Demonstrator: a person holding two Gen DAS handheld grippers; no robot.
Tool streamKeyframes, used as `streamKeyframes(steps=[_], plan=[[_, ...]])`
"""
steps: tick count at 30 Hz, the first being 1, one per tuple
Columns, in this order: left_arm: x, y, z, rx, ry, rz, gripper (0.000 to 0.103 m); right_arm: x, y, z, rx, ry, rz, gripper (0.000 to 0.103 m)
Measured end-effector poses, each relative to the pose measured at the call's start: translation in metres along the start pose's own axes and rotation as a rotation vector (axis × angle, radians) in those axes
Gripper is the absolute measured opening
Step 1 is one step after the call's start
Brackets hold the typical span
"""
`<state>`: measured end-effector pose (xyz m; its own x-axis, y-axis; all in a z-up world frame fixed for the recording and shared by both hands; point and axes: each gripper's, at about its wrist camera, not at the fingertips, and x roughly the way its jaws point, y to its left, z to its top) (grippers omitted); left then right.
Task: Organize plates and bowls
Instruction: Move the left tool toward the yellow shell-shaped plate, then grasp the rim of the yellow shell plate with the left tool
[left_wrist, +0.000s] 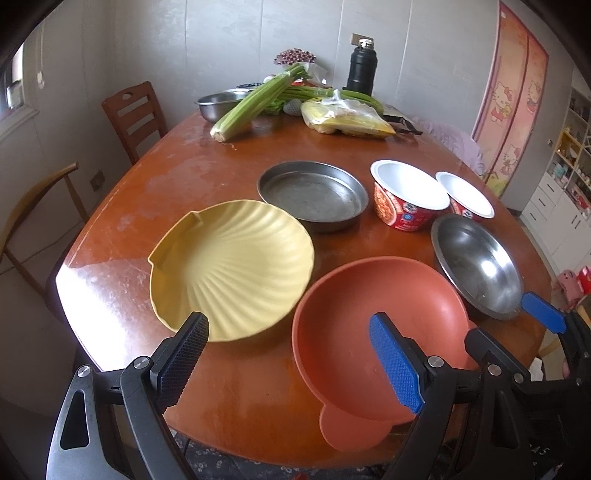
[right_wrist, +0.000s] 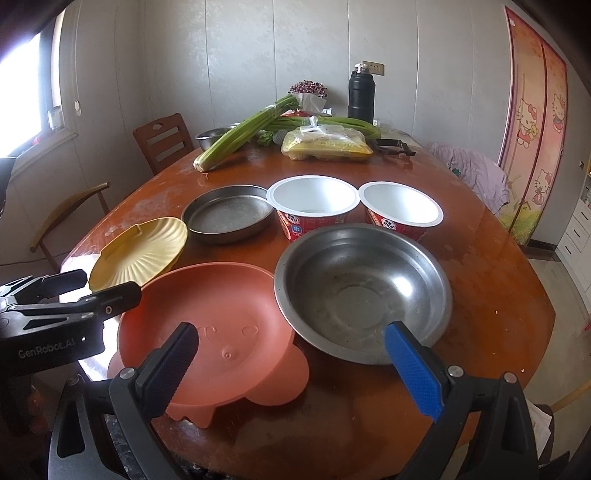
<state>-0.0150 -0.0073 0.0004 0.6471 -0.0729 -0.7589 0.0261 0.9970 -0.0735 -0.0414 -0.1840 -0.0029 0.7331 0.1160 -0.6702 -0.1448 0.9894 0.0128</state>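
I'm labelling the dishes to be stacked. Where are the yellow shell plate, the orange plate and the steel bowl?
yellow shell plate (left_wrist: 236, 262): left wrist view, on its ribbed middle.
orange plate (right_wrist: 214, 332): right wrist view, on its inner floor.
steel bowl (right_wrist: 354, 295): right wrist view, on its flat bottom.

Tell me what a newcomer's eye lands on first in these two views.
First come the bright dishes at the near edge of the wooden table: the orange bowl and, to its left, the yellow shell-shaped plate. Right of the orange bowl sits the shiny steel bowl, with two red noodle cups behind it. Both the left gripper and the right gripper hang open and empty in front of the dishes.
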Motion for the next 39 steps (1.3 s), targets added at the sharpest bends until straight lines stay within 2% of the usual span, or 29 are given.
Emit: streamKeyframes(steps=[23,30,39], plan=[[-0.017,-0.001,-0.009,0.023,0.006,-0.019,0.089,-0.016,0.006,-0.008,-0.020,0.027,0.002,0.102],[-0.019,0.011,-0.010,0.007,0.008,-0.009,0.089,-0.020,0.016,-0.004,-0.041,0.022,0.018,0.102],[-0.016,0.045,-0.006,-0.059,0.011,0.016,0.089,-0.016,0.036,0.008,-0.088,0.018,0.052,0.101]])
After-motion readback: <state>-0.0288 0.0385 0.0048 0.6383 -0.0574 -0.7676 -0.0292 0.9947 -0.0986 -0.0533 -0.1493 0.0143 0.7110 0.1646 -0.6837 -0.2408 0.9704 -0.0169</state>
